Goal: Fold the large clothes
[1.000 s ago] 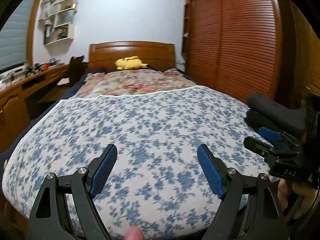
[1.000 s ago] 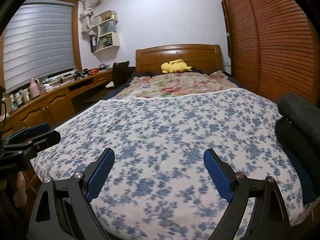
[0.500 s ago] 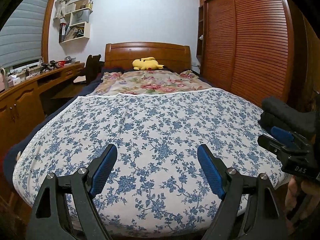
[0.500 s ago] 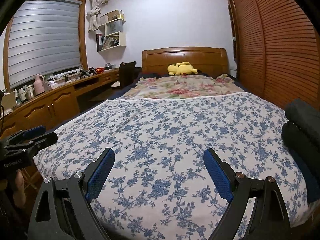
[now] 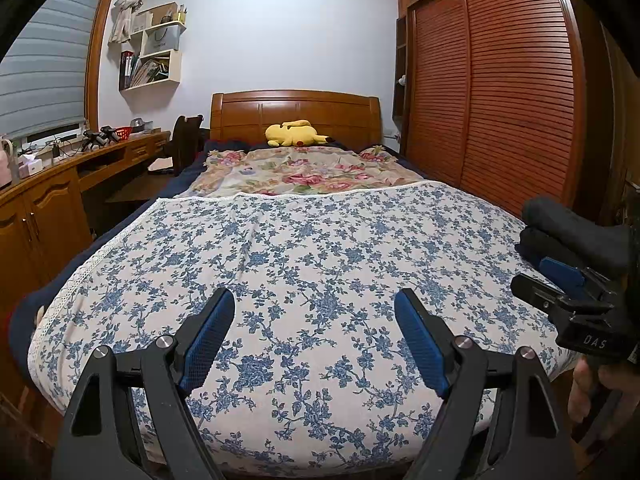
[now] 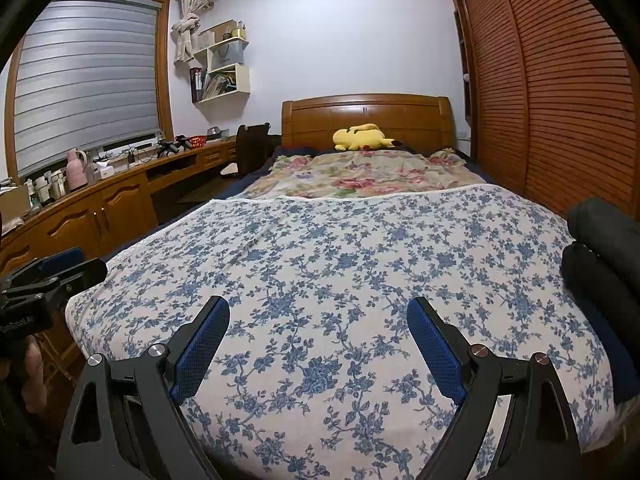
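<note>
A big bed (image 5: 120, 280) fills the room. A white sheet with blue flowers (image 5: 304, 264) lies flat over the near part of it. Past that lies a blanket with pink roses (image 5: 312, 172), and a yellow soft toy (image 5: 296, 135) rests by the brown wooden headboard (image 5: 296, 110).

The clothes to fold are a dark pile (image 6: 600, 248) (two dark rolls, one on top of the other) at the right edge of the bed, on the flowered sheet.

The left gripper (image 5: 314, 336) hangs over the foot of the bed. Its blue fingers (image 5: 208, 338) stand wide apart with nothing between them. The right gripper (image 6: 318, 342) hangs there too, and its blue fingers (image 6: 436, 350) are also wide apart and hold nothing.

On the left runs a long wooden bench (image 6: 100, 196) under a window with a grey blind (image 6: 84, 80). White shelves (image 6: 224, 60) hang on the pale wall. On the right stands a tall brown wardrobe (image 5: 500, 92) with slatted doors.
</note>
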The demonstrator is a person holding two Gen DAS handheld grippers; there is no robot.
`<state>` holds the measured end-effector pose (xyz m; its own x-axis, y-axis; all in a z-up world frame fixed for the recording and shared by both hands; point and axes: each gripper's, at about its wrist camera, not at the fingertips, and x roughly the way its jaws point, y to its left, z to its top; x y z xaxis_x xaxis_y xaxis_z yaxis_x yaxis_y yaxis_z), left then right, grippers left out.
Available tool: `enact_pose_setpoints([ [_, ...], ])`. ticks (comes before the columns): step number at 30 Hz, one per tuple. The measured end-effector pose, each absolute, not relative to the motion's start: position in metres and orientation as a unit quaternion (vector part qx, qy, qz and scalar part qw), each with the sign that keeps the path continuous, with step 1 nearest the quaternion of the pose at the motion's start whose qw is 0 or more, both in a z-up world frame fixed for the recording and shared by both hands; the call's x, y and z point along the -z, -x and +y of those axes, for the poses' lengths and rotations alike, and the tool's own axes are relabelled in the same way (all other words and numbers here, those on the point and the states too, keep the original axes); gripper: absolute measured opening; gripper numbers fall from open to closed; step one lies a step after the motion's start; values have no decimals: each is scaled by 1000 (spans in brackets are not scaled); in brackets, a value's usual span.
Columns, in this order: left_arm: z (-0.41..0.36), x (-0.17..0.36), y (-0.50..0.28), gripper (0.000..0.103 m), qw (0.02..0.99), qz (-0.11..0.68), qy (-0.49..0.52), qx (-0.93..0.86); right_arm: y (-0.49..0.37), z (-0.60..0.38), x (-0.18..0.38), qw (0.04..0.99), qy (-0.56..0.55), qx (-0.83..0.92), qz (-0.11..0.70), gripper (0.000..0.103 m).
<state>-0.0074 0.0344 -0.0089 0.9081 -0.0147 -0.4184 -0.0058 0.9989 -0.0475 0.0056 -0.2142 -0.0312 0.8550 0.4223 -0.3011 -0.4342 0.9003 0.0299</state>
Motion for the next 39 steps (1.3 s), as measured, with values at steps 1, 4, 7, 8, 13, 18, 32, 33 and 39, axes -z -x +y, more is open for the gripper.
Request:
enact_pose_setpoints([
  [1,35,9,7,83,976,215,24,2,-6,-214,31,963,19,-222,152,91],
  [4,35,8,8,83,976,214,25,3,-7,-213,32,963,17,-222,151,91],
  [7,35,8,8,83,977,214,24,2,-8,-212,32,963,17,-221,151,91],
  [8,35,8,7,83,977,214,24,2,-8,-212,32,963,16,-221,151,91],
  [13,34,8,8,83,977,214,24,2,-9,-211,33,964,13,-220,150,91],
  [18,35,8,8,83,977,214,24,1,-10,-211,33,964,11,-220,150,91],
  [32,34,9,8,83,977,214,23,1,-11,-211,34,963,8,-221,152,91],
  [33,34,9,8,83,977,214,24,1,-11,-211,34,963,8,-221,152,91],
  [39,34,9,8,83,977,213,24,1,-11,-209,34,963,5,-221,152,91],
])
